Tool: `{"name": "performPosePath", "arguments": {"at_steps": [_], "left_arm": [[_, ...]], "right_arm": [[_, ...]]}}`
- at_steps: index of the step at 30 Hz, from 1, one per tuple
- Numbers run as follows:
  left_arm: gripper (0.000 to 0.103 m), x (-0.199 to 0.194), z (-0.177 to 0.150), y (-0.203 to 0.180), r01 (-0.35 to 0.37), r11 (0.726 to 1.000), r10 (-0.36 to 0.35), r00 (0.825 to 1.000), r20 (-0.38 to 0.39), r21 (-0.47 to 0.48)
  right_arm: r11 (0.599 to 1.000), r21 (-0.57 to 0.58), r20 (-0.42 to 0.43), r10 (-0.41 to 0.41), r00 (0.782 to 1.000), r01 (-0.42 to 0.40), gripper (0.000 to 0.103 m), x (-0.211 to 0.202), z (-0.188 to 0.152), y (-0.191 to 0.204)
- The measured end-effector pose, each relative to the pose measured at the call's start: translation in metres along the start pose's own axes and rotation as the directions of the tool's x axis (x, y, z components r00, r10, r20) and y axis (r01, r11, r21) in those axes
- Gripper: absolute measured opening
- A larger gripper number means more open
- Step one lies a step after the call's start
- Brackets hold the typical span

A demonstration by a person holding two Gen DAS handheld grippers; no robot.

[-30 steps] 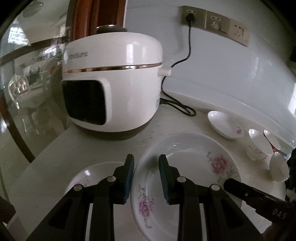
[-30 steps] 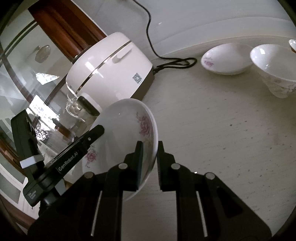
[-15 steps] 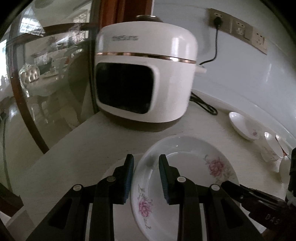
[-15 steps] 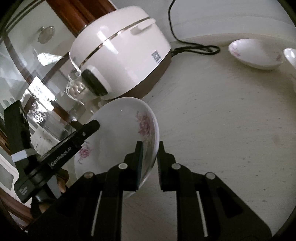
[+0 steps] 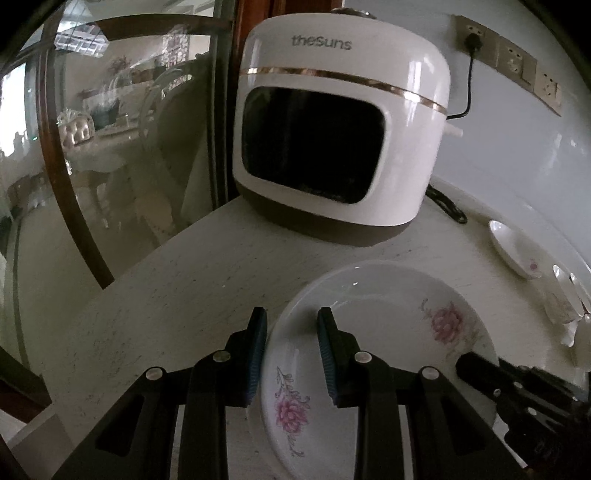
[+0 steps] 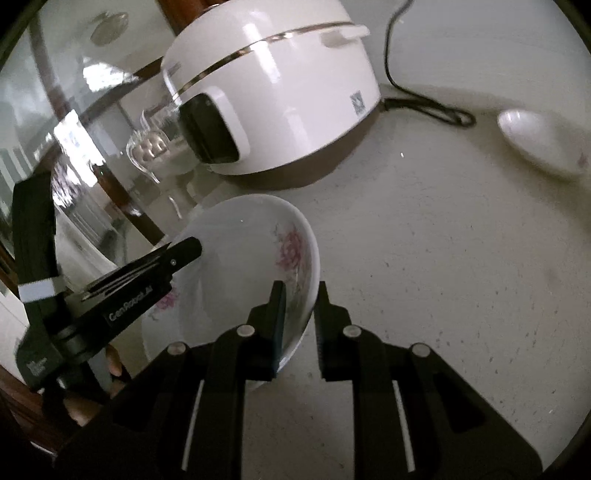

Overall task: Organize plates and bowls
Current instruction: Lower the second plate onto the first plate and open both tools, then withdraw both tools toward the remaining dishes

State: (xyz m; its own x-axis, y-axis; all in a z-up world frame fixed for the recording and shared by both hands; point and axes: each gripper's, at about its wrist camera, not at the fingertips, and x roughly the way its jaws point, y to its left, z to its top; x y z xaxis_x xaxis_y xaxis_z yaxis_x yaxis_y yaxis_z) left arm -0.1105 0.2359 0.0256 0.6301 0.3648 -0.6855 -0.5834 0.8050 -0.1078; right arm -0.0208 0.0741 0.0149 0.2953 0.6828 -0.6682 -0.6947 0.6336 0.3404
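Note:
A white deep plate with pink flowers (image 5: 376, 332) is held between both grippers above the pale counter. My left gripper (image 5: 291, 354) is shut on its left rim. My right gripper (image 6: 300, 321) is shut on its opposite rim (image 6: 306, 266), and its black finger shows at the plate's right edge in the left wrist view (image 5: 491, 376). The left gripper's finger also shows in the right wrist view (image 6: 147, 280). A small white dish (image 5: 513, 245) lies on the counter at the right, also in the right wrist view (image 6: 543, 146).
A white rice cooker (image 5: 343, 129) stands at the back of the counter, with its black cord (image 6: 428, 99) plugged into a wall socket (image 5: 476, 35). A glass door with a wooden frame (image 5: 110, 147) borders the counter's left edge. Small cups (image 5: 565, 306) stand at the far right.
Both grippers have carried the plate to the left, toward the counter's left end in front of the rice cooker. The second plate seen under the left gripper a second ago is out of view.

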Motion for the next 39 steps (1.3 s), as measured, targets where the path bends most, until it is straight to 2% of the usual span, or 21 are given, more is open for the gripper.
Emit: {"name": "performPosePath", "arguments": {"at_steps": [5,7,8,10,11,12,15,18,22,23,26,28,29,32,35,37,39], "left_arm": [[0.029,-0.002,0.001,-0.001,-0.015,1.0,0.014,1.0,0.005,0.024],[0.029,-0.001,-0.001,-0.003,-0.03,0.999,0.031,1.0,-0.001,0.037],[0.034,-0.002,-0.002,-0.006,-0.028,0.999,0.028,1.0,0.003,0.042],[0.035,-0.005,-0.002,-0.01,-0.054,0.996,0.053,0.998,0.023,0.064],[0.035,-0.008,-0.002,-0.014,-0.064,0.995,0.061,0.998,0.035,0.08],[0.035,-0.01,-0.002,-0.016,-0.066,0.994,0.063,0.997,0.042,0.087],[0.035,-0.016,0.0,-0.02,-0.064,0.994,0.06,0.997,0.054,0.084],[0.045,-0.018,0.002,-0.019,-0.066,0.995,0.062,0.996,0.058,0.071],[0.071,-0.026,0.008,-0.029,-0.051,0.997,0.046,0.995,0.087,0.05],[0.079,-0.03,0.011,-0.037,-0.04,0.998,0.035,0.994,0.1,0.052],[0.088,-0.036,0.015,-0.067,-0.007,0.994,-0.005,0.993,0.116,0.106],[0.091,-0.034,0.017,-0.094,0.032,0.986,-0.047,0.995,0.086,0.161],[0.094,-0.031,0.018,-0.115,0.074,0.977,-0.084,0.995,0.046,0.201],[0.098,-0.019,0.021,-0.16,0.14,0.953,-0.142,0.99,-0.012,0.268],[0.1,0.009,0.032,-0.205,0.149,0.949,-0.137,0.989,-0.06,0.277],[0.1,0.035,0.046,-0.231,0.172,0.96,-0.152,0.983,-0.107,0.219],[0.1,0.053,0.053,-0.251,0.175,0.969,-0.155,0.98,-0.122,0.177]], "right_arm": [[0.998,-0.052,0.004,-0.037,0.999,0.037,0.02,0.002,-0.001,0.005],[0.997,-0.067,-0.008,-0.044,0.999,0.043,0.023,0.004,-0.001,0.006],[0.997,-0.07,-0.019,-0.042,0.999,0.041,0.027,0.006,-0.001,0.006],[0.996,-0.086,-0.02,-0.027,0.999,0.025,0.039,0.007,0.0,0.009],[0.995,-0.101,-0.01,-0.018,1.0,0.017,0.048,0.005,0.0,0.012],[0.992,-0.125,0.002,-0.018,1.0,0.018,0.052,0.003,-0.001,0.016],[0.984,-0.171,0.018,-0.045,0.999,0.048,0.054,0.002,-0.004,0.023],[0.99,-0.138,0.02,-0.019,1.0,0.022,0.055,-0.002,-0.001,0.016],[0.999,-0.034,0.044,-0.003,0.999,0.005,0.062,-0.015,0.007,-0.01],[1.0,-0.003,0.057,-0.025,0.998,0.025,0.066,-0.021,0.009,-0.021],[0.991,0.051,0.059,-0.124,0.991,0.121,0.073,-0.037,0.01,-0.047],[0.975,0.097,0.04,-0.202,0.979,0.197,0.077,-0.049,0.01,-0.07],[0.966,0.118,0.03,-0.235,0.971,0.23,0.08,-0.055,0.01,-0.08],[0.925,0.156,0.013,-0.352,0.936,0.346,0.085,-0.078,0.003,-0.111],[0.888,0.16,0.006,-0.438,0.899,0.432,0.089,-0.094,-0.004,-0.131],[0.881,0.191,-0.007,-0.441,0.898,0.434,0.089,-0.098,-0.008,-0.143],[0.886,0.237,-0.034,-0.403,0.915,0.399,0.089,-0.094,-0.009,-0.156]]}}
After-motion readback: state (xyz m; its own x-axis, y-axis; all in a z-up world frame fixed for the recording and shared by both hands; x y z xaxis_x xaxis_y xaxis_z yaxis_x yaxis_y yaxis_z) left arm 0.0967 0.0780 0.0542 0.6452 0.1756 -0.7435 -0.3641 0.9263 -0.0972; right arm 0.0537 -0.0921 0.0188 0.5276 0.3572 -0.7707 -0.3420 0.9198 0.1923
